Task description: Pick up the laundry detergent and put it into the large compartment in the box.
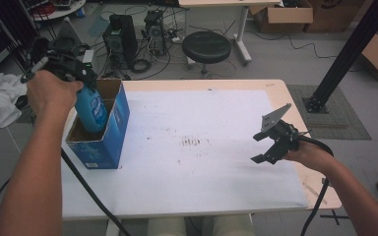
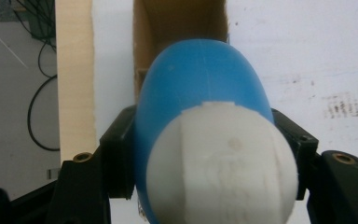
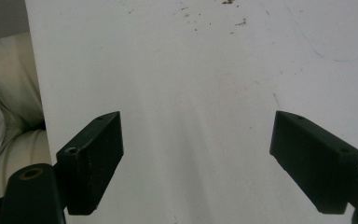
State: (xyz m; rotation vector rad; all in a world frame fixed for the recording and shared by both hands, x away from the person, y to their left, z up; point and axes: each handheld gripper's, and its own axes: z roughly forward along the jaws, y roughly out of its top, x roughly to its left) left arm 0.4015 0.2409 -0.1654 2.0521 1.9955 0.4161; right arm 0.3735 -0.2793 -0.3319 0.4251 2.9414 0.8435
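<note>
The left tool (image 1: pixel 81 78), held in the person's left hand (image 1: pixel 49 91), is clamped on a blue bottle (image 1: pixel 91 109) with a white cap (image 2: pixel 221 163). In the left gripper view its two black jaws press against the bottle's sides just below the cap, with the bottle's blue body pointing away from the camera. From the high view, the bottle hangs cap-up with its lower part inside an open blue cardboard box (image 1: pixel 109 142). The box stands at the left edge of the surface (image 1: pixel 202 182), which is covered with a white sheet marked by a few small brown smudges near its middle. The box's inside is plain brown card, seen beyond the bottle in the left gripper view.

The right tool (image 1: pixel 270 145), held in the person's right hand (image 1: pixel 310 155), hovers over the right side of the surface, well apart from the box and bottle. Its jaws stand wide apart with nothing between them; the right gripper view shows bare white sheet between them. A black cable trails from each tool toward the person.

Beyond the surface, on the floor, stand a round black stool (image 1: pixel 206 46), computer towers (image 1: pixel 120 39) and cardboard boxes.
</note>
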